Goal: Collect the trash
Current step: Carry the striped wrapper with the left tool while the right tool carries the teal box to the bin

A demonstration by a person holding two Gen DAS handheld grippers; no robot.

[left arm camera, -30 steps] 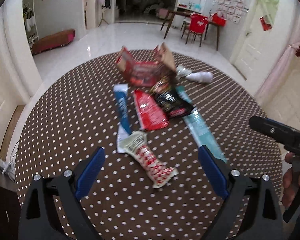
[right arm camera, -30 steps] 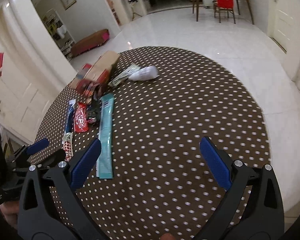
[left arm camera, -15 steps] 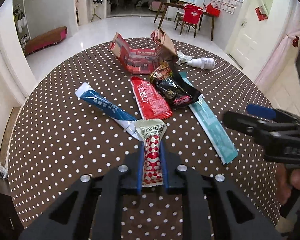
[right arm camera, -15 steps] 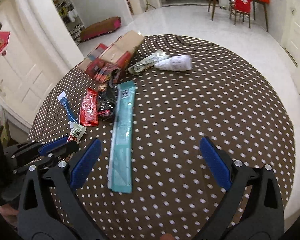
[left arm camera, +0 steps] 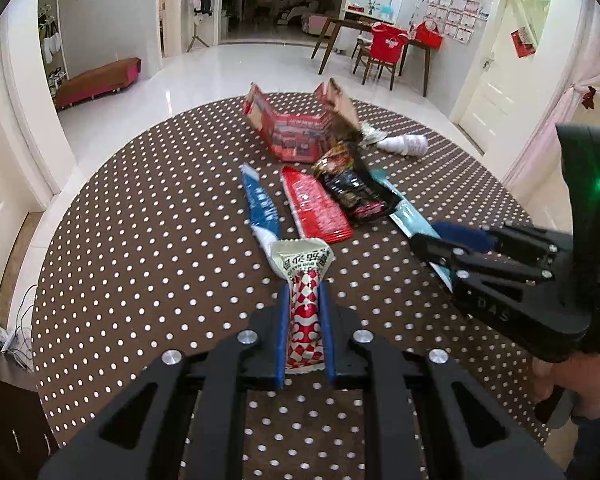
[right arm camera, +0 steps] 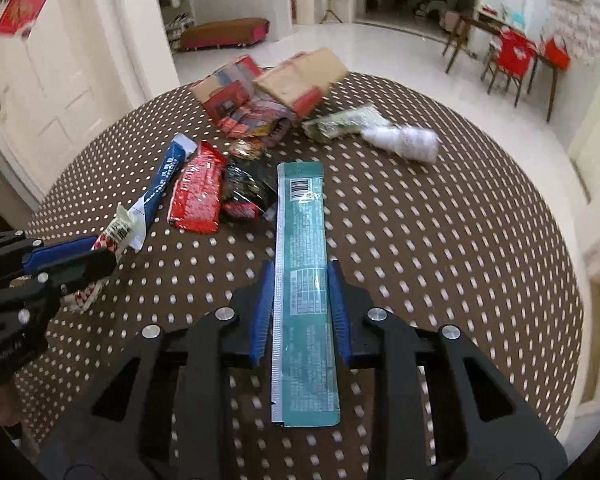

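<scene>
On the round brown white-dotted tablecloth (left arm camera: 140, 240), the torn-open red printed cardboard box (left arm camera: 296, 136) at the far side stands unfolded, its inside hard to make out. The left gripper (left arm camera: 305, 300) is clamped on the red-and-white patterned snack wrapper (left arm camera: 306, 312), whose crumpled white end fans out beyond the pads. The right gripper (right arm camera: 300, 300) has its fingers close against the long flat teal sachet (right arm camera: 302, 280) in the near middle, though a firm grip cannot be told; the white plastic bottle (right arm camera: 404, 142) far right is blurred.
</scene>
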